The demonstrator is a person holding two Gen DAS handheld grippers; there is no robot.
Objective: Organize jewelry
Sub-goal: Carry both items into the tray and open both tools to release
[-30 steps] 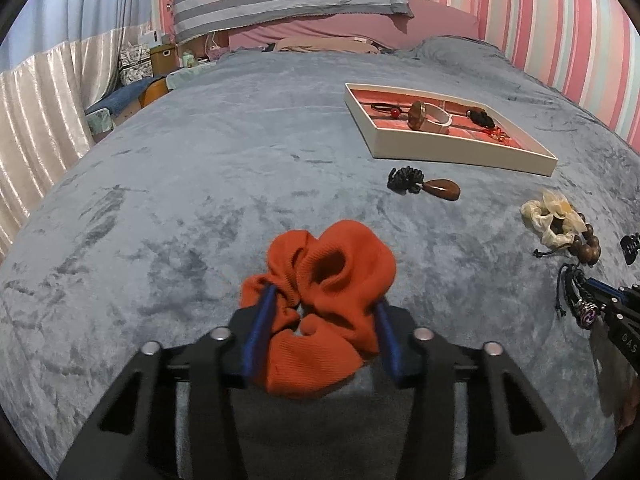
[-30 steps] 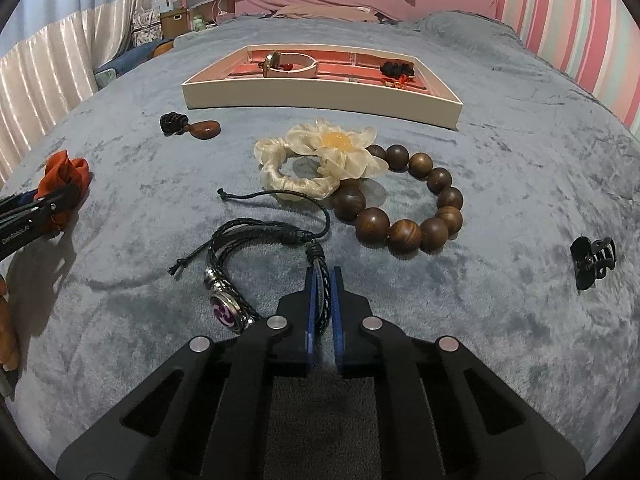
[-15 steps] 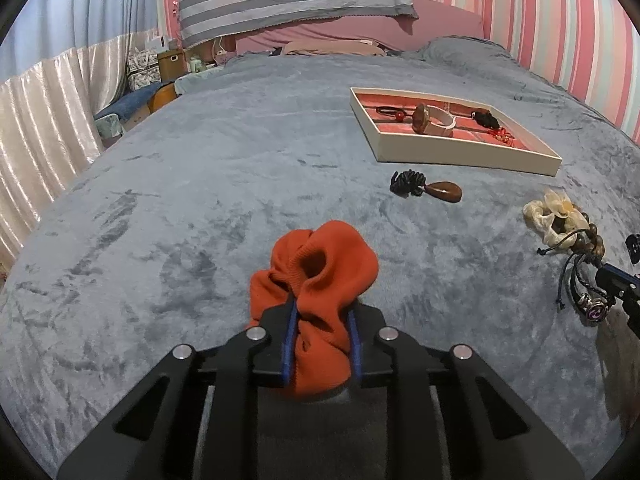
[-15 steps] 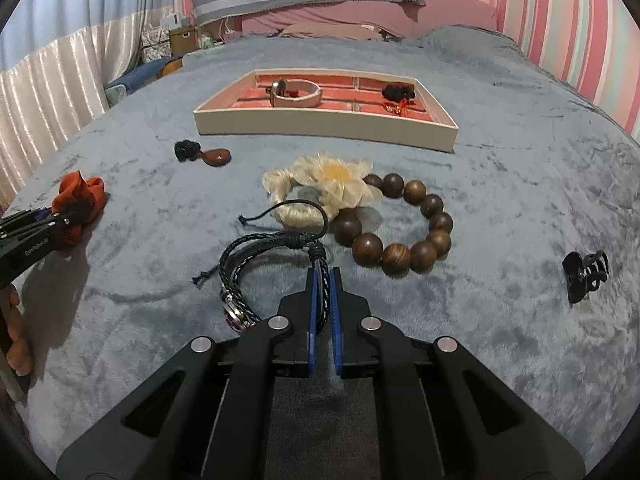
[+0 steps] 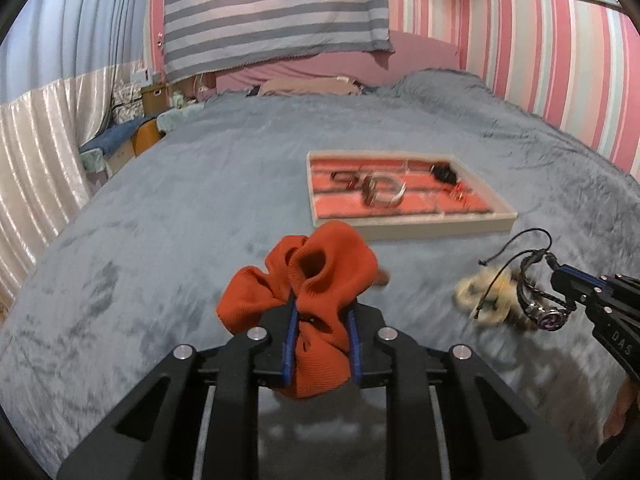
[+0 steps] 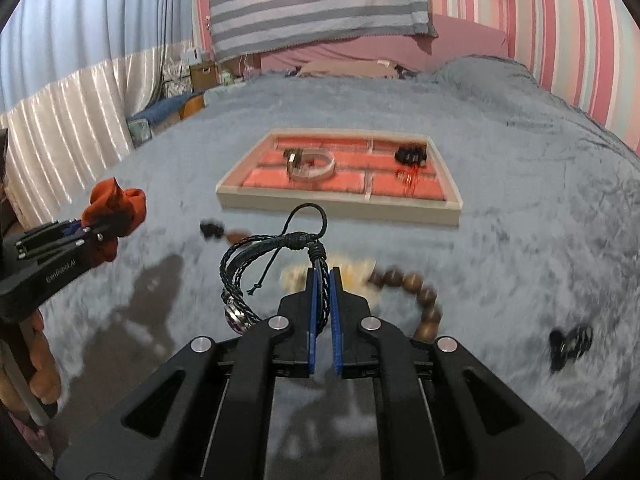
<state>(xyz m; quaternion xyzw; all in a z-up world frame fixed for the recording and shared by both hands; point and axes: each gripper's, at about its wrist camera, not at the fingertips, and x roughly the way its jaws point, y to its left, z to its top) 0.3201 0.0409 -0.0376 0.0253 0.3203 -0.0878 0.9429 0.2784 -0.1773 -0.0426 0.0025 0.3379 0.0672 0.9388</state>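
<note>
Holding both pieces clear of the grey bedspread (image 5: pixel 168 216), short of the tray (image 6: pixel 340 204).
We had the left gripper (image 5: pixel 320 320) clamped on the orange scrunchie (image 5: pixel 316 280), the right gripper (image 6: pixel 323 280) pinching the black braided bracelet (image 6: pixel 272 256).

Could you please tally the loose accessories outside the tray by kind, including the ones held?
Scrunchies: 2, orange scrunchie in the left gripper, cream scrunchie
Bracelets: 2, black cord bracelet in the right gripper, wooden bead bracelet
Claw clips: 1, black claw clip
Pendants: 1, brown pendant
Total: 6
</note>
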